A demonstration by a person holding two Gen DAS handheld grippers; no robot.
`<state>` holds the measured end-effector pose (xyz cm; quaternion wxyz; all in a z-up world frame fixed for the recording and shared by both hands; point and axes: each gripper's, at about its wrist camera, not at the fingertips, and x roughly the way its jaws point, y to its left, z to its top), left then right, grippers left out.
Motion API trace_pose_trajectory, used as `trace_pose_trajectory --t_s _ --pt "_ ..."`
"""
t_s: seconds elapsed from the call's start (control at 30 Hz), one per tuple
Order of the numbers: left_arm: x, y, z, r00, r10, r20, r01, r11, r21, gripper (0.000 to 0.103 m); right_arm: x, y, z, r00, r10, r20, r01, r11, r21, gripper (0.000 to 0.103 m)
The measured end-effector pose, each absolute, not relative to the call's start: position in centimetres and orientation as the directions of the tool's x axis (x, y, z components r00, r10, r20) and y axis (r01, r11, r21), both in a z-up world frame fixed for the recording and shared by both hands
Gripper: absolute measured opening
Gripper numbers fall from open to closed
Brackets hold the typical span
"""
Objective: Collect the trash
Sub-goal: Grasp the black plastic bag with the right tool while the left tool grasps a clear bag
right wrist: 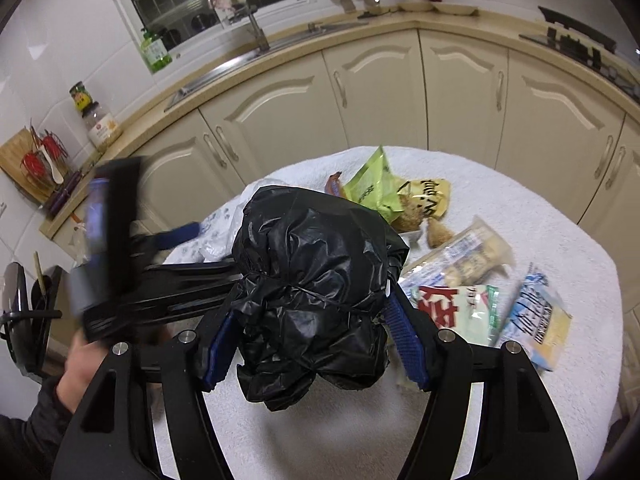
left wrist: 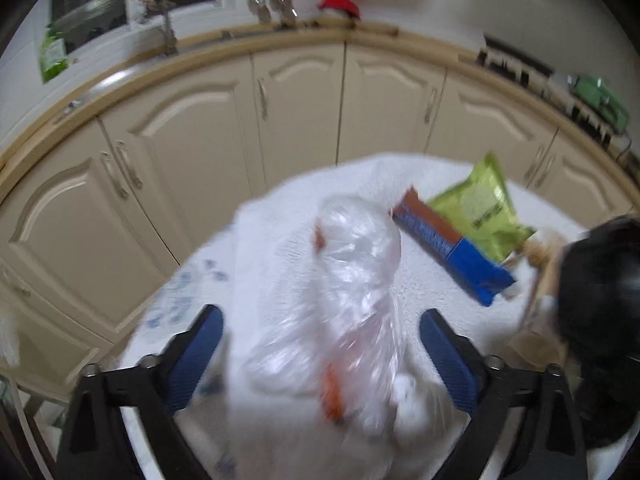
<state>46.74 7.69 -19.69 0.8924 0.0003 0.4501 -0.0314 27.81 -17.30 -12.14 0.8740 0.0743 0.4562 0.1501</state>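
Observation:
A crumpled clear plastic bag [left wrist: 344, 304] with orange scraps inside lies blurred between the blue pads of my left gripper [left wrist: 322, 346]; gaps show on both sides, so the jaws stand open around it. My right gripper [right wrist: 312, 346] is shut on a tied black trash bag [right wrist: 316, 280], lifted off the white-clothed round table [right wrist: 540, 208]. That black bag [left wrist: 600, 300] also shows at the right edge of the left wrist view. Loose wrappers lie on the table: a green packet [right wrist: 372, 188], a blue and brown wrapper [left wrist: 448, 248], a yellow packet [right wrist: 428, 196] and a red-lettered packet [right wrist: 456, 312].
Cream cabinets [right wrist: 380, 92] and a counter with a sink [right wrist: 256, 48] curve behind the table. A green bottle [right wrist: 154, 52], jars [right wrist: 100, 120] and a knife rack [right wrist: 36, 160] stand at the left, a stove [right wrist: 576, 44] at the right. A person's hand [right wrist: 80, 368] is at the lower left.

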Motion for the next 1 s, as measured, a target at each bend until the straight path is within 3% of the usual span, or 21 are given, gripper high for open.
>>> trace_pose_trajectory --t_s 0.03,0.07,0.1,0.17,0.4,0.6,0.7,0.77,0.9,1.0 --pt "47.9 7.5 -20.6 0.558 -0.062 -0.828 0.060 0.998 -0.034 0.053 27.6 -17.5 -12.0 0.541 0.326 -0.775 -0.192 0.945 0.263 0.069" --pt "48.0 7.3 -20.5 0.566 -0.056 -0.822 0.059 0.998 -0.027 0.052 27.5 -17.7 -11.9 0.543 0.322 -0.776 -0.190 0.947 0.259 0.069" --pt "47.9 7.2 -20.2 0.568 -0.065 -0.821 0.070 0.997 -0.030 0.038 27.3 -18.0 -11.9 0.544 0.320 -0.776 -0.188 0.947 0.259 0.069" --pt "47.8 7.5 -19.7 0.567 -0.081 -0.820 0.074 0.996 -0.048 0.030 26.9 -18.6 -11.7 0.550 0.316 -0.773 -0.178 0.949 0.261 0.069" --pt "43.2 9.6 -15.5 0.668 -0.065 -0.741 0.024 0.997 -0.067 0.026 24.2 -21.8 -10.6 0.591 0.323 -0.739 -0.155 0.945 0.289 0.069" --pt "37.5 8.5 -9.7 0.810 -0.082 -0.581 0.058 0.997 -0.060 0.026 20.7 -24.9 -8.8 0.642 0.338 -0.688 -0.143 0.934 0.326 0.069" --pt "36.5 7.8 -9.0 0.810 -0.053 -0.584 0.048 0.999 -0.024 0.026 19.0 -26.7 -8.4 0.661 0.336 -0.671 -0.129 0.932 0.339 0.069" --pt "36.5 7.4 -9.8 0.792 -0.020 -0.610 0.023 1.000 -0.003 0.029 18.3 -27.5 -8.5 0.663 0.332 -0.671 -0.119 0.931 0.344 0.069" --pt "39.2 6.2 -13.6 0.718 0.071 -0.692 -0.036 0.997 0.065 0.076 17.0 -28.7 -9.2 0.654 0.326 -0.682 -0.101 0.932 0.349 0.069" --pt "42.8 6.3 -16.6 0.649 0.088 -0.755 -0.042 0.996 0.080 0.072 16.5 -29.1 -9.8 0.644 0.322 -0.694 -0.091 0.933 0.348 0.069"
